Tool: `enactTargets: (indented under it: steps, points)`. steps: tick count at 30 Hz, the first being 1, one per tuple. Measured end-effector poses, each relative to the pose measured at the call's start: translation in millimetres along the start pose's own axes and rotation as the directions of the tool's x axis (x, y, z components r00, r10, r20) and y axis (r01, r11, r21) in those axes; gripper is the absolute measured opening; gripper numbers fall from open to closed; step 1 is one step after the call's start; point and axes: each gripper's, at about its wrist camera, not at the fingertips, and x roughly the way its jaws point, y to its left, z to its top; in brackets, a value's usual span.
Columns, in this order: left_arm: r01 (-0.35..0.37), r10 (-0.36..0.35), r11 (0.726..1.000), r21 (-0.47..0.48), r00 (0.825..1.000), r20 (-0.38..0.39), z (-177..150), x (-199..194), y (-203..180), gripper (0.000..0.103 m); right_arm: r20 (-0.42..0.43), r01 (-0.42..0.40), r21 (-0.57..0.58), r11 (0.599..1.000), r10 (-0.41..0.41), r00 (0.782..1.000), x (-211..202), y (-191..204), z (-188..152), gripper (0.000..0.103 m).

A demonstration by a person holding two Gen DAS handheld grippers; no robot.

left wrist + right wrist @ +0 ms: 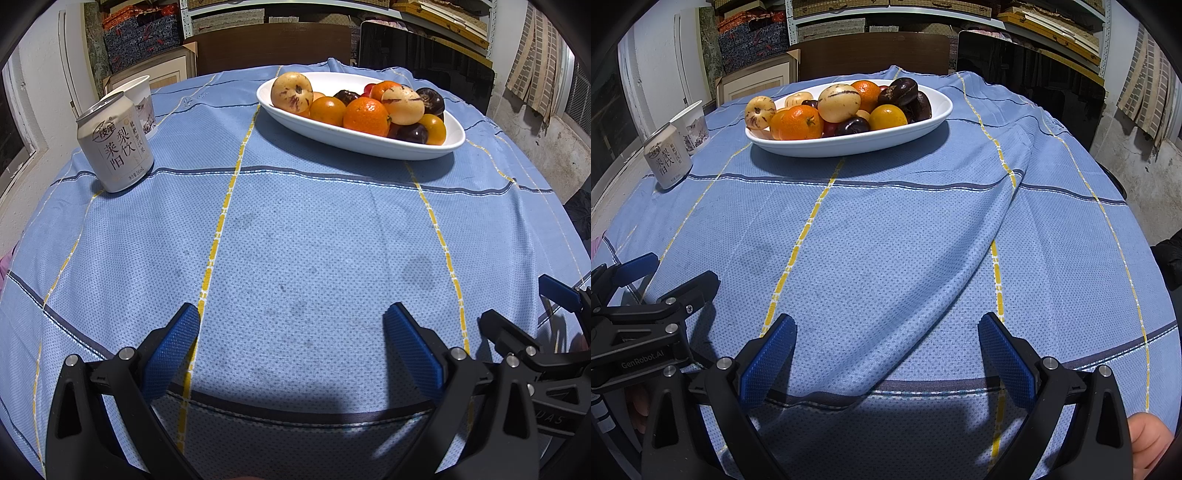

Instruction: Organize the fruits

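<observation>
At 12 o'clock on the desk sits the heaped dish; both tools, left and right, spread empty, so we pinch one top fruit gently.

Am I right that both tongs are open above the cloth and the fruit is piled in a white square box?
Not quite: the fruit sits in a white oval dish, as the right wrist view shows. Both the left tongs and right tongs are open above the cloth.
</observation>
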Motion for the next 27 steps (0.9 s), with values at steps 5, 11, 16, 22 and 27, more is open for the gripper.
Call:
enactTargets:
  steps: [5, 11, 16, 22, 27]
  points:
    - [0.0, 0.0, 1.0, 0.0, 1.0, 0.0, 0.4, 0.9, -1.0, 0.099, 0.0, 0.0, 0.0, 1.0, 0.0, 1.0, 0.0, -0.1, 0.0, 0.1]
    - [-0.001, 0.001, 1.0, 0.0, 1.0, 0.0, 0.1, 0.8, -0.7, 0.099, 0.0, 0.0, 0.0, 1.0, 0.0, 1.0, 0.0, 0.4, -0.1, 0.1]
    - [-0.001, 0.001, 1.0, 0.0, 1.0, 0.0, 0.1, 0.8, -0.6, 0.099, 0.0, 0.0, 0.0, 1.0, 0.0, 1.0, 0.0, -0.3, 0.1, 0.1]
    - [-0.001, 0.001, 1.0, 0.0, 1.0, 0.0, 0.0, 0.7, -0.4, 0.099, 0.0, 0.0, 0.0, 1.0, 0.0, 1.0, 0.0, -0.3, 0.1, 0.1]
    - [-0.001, 0.001, 1.0, 0.0, 1.0, 0.0, 0.2, 0.8, -0.8, 0.099, 0.0, 0.0, 0.0, 1.0, 0.0, 1.0, 0.0, -0.1, 0.0, 0.1]
